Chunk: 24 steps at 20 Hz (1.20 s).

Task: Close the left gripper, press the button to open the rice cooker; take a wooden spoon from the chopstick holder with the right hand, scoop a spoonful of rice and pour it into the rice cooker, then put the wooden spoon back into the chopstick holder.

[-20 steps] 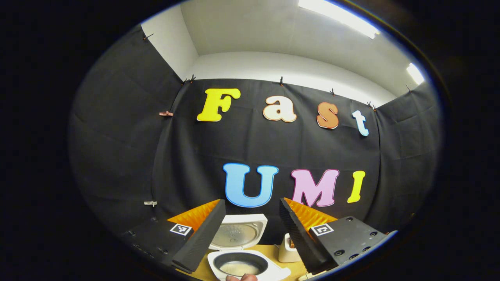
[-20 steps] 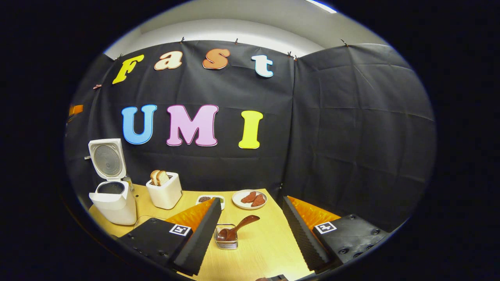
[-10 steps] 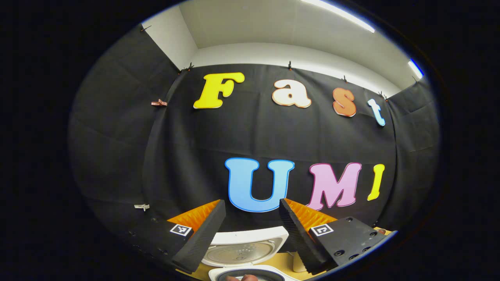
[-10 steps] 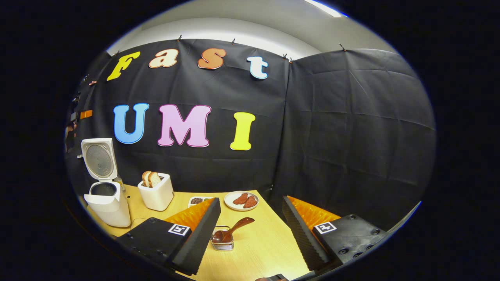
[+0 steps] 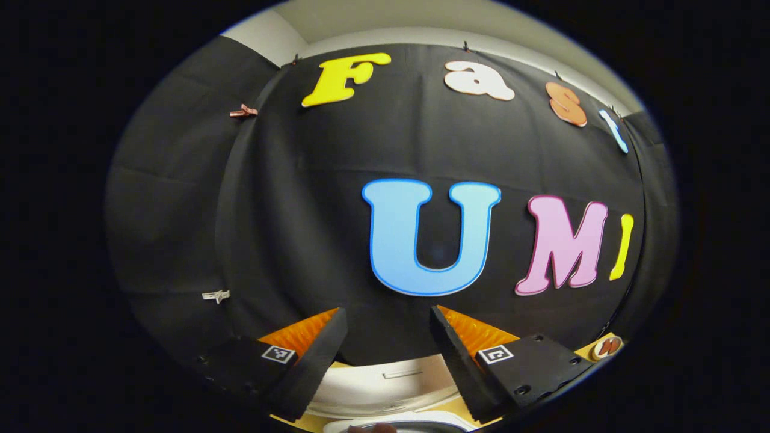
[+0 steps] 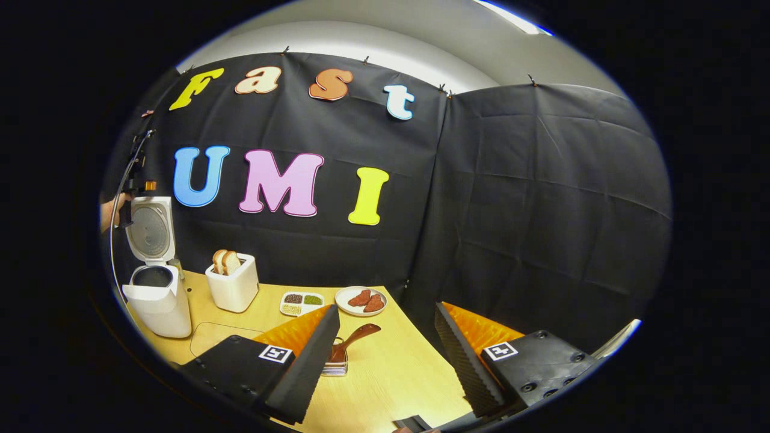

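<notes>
Standing open on the desk [image 6: 397,373], the rice cooker [image 6: 157,288] keeps its lid up so rice can go in; the wooden spoon [image 6: 354,334] leans in the chopstick holder [image 6: 335,367], while the right gripper [image 6: 385,361] and left gripper [image 5: 385,355] hold jaws wide, empty

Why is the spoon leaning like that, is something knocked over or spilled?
Nothing stands out. The wooden spoon just leans in its chopstick holder. The rice cooker stands upright with its lid up, the toaster holds its bread, and the table shows no spill.
</notes>
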Each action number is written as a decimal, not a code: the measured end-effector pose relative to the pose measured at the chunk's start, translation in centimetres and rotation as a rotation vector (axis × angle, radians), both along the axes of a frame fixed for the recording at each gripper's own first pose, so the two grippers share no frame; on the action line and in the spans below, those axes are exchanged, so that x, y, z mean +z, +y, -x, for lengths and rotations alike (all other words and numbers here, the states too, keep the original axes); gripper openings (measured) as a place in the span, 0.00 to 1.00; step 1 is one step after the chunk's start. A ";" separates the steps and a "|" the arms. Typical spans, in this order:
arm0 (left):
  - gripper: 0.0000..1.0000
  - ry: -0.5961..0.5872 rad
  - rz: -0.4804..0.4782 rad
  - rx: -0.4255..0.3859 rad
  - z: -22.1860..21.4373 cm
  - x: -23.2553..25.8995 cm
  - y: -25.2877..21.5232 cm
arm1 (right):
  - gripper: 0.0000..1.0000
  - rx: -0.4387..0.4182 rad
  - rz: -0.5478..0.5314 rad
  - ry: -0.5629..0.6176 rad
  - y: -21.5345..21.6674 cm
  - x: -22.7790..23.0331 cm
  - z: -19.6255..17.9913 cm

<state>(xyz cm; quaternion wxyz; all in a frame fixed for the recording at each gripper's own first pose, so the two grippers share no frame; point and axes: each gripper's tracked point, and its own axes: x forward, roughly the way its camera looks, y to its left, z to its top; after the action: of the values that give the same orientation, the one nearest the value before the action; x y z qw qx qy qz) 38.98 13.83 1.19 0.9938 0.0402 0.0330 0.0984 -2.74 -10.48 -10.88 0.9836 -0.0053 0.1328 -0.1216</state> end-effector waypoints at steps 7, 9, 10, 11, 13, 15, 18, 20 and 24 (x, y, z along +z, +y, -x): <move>0.98 0.083 0.007 0.030 3.8 -1.6 -1.5 | 0.98 -0.023 -0.029 0.002 -0.5 0.0 0.4; 0.97 0.090 0.020 0.030 6.2 -2.6 -2.5 | 0.98 -0.020 -0.021 -0.004 -0.7 0.2 0.6; 0.98 0.094 0.023 0.031 7.4 -3.3 -3.2 | 0.98 -0.014 -0.020 -0.007 -0.8 0.4 0.8; 0.97 0.094 0.023 0.031 8.6 -4.0 -3.8 | 0.98 -0.007 -0.019 -0.010 -0.8 0.5 1.0; 0.97 0.102 0.034 0.033 11.1 -5.8 -4.7 | 0.98 0.003 -0.015 -0.016 -1.2 0.8 1.3; 0.97 0.120 0.042 0.031 13.4 -8.1 -5.7 | 0.98 0.009 -0.012 -0.015 -1.6 0.8 1.5; 0.97 0.176 0.075 0.034 16.5 -12.4 -6.7 | 0.98 0.037 -0.027 -0.004 -0.9 0.2 2.0; 0.97 0.221 0.096 0.037 17.9 -15.4 -7.3 | 0.98 0.055 -0.009 0.000 -0.6 0.1 2.4; 0.98 0.250 0.066 0.034 19.9 -18.5 -8.0 | 0.98 0.085 0.007 0.006 -0.2 -0.2 3.2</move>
<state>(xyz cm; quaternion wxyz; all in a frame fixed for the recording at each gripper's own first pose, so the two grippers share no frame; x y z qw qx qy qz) 19.11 5.80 -17.31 0.9809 0.0187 0.1607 0.1081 -5.91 -10.63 -11.06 0.9875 -0.0150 0.1350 -0.0801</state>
